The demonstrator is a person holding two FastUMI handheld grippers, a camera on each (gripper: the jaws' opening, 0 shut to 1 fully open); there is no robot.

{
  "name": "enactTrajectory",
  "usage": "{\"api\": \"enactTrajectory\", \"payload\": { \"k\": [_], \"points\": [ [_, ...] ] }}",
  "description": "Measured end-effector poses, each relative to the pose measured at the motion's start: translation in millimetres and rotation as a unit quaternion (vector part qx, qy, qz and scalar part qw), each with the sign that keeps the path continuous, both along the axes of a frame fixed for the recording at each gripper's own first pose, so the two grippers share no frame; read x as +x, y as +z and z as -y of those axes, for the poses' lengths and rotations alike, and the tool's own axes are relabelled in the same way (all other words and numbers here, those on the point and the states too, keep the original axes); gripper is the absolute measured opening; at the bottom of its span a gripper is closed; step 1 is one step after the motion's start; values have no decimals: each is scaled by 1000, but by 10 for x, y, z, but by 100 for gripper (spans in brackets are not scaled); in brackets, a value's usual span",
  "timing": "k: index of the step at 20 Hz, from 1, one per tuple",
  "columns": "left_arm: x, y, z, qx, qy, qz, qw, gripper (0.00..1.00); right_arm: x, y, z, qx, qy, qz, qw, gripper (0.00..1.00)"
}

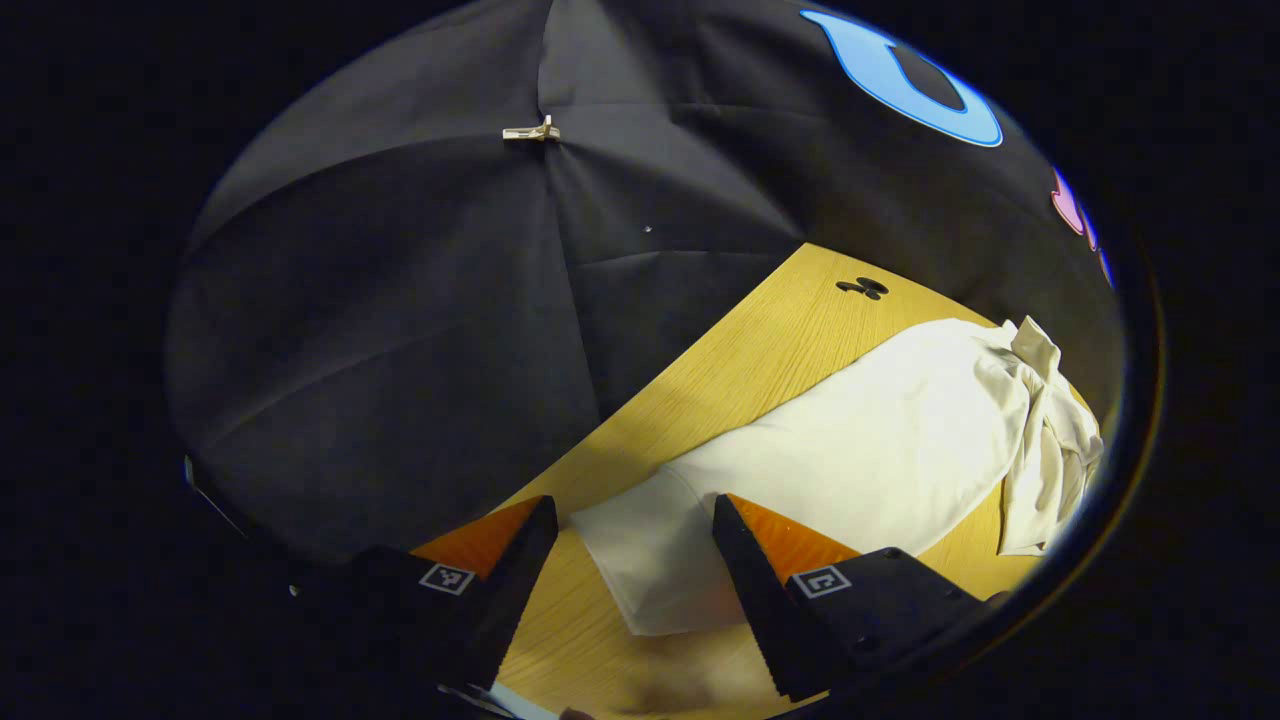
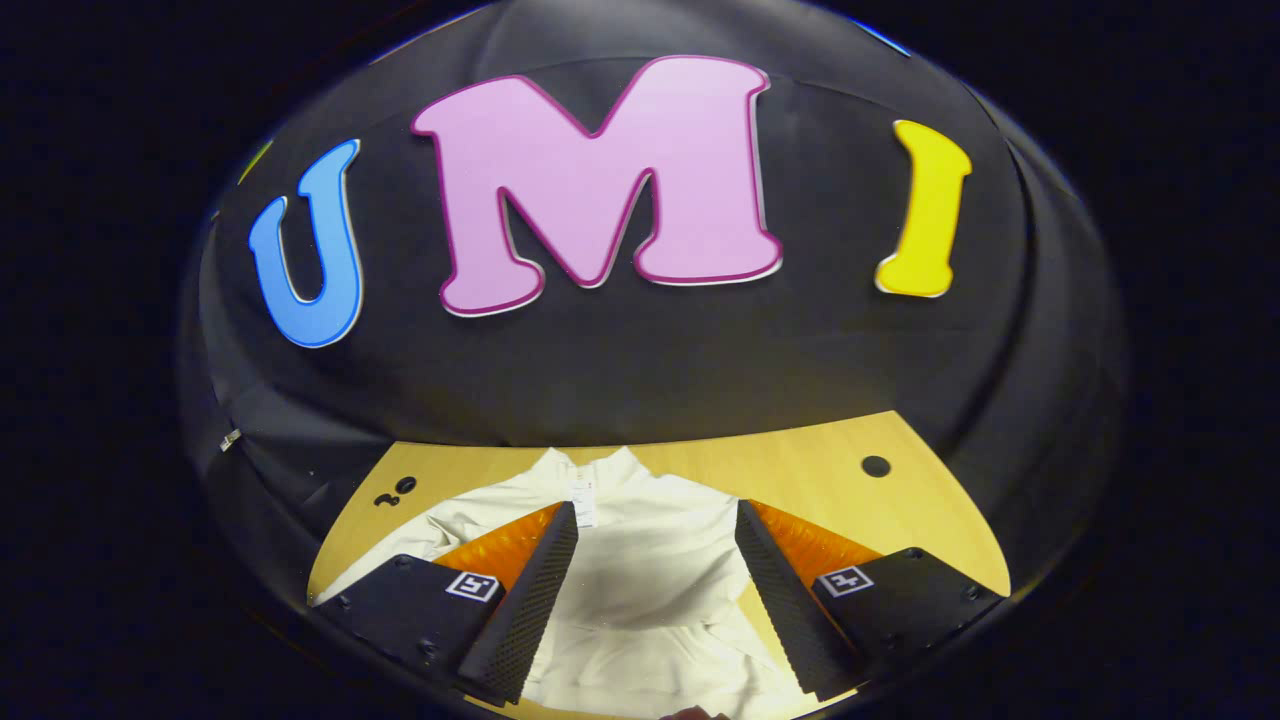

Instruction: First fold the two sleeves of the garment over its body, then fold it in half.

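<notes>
White garment (image 1: 860, 440) lying flat on the wooden table (image 1: 740, 350), one sleeve end (image 1: 640, 560) stretched out between the left gripper (image 1: 635, 525)'s wide-spread fingers, nothing pinched. Over in the right gripper view, right gripper (image 2: 655, 530) hovering with fingers wide apart above the garment's body (image 2: 650, 570), gripping nothing.

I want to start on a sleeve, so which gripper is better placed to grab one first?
Probably left. The open left gripper frames a flat sleeve of the white garment; the open right gripper faces its body.
</notes>
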State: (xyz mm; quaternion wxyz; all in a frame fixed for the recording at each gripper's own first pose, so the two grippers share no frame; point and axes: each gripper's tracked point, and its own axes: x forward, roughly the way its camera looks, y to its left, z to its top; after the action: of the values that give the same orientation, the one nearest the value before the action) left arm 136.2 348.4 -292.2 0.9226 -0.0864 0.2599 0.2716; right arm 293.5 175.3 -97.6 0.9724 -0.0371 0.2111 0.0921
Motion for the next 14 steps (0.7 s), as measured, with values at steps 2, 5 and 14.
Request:
{"api": "enactTrajectory", "payload": {
  "k": [2, 5, 14],
  "points": [
    [25, -43, 26, -6, -2, -3, 1000, 96, -72, 85, 339, 2, -26, 5, 1000, 98],
    [40, -66, 65, -13, -3, -5, 1000, 91, -200, 180, 761, 3, -57, 11, 998, 98],
    [213, -42, 257, 1, -25, -25, 999, 18, -423, 250, 1434, -13, -92, 26, 995, 98]
  ]
}}
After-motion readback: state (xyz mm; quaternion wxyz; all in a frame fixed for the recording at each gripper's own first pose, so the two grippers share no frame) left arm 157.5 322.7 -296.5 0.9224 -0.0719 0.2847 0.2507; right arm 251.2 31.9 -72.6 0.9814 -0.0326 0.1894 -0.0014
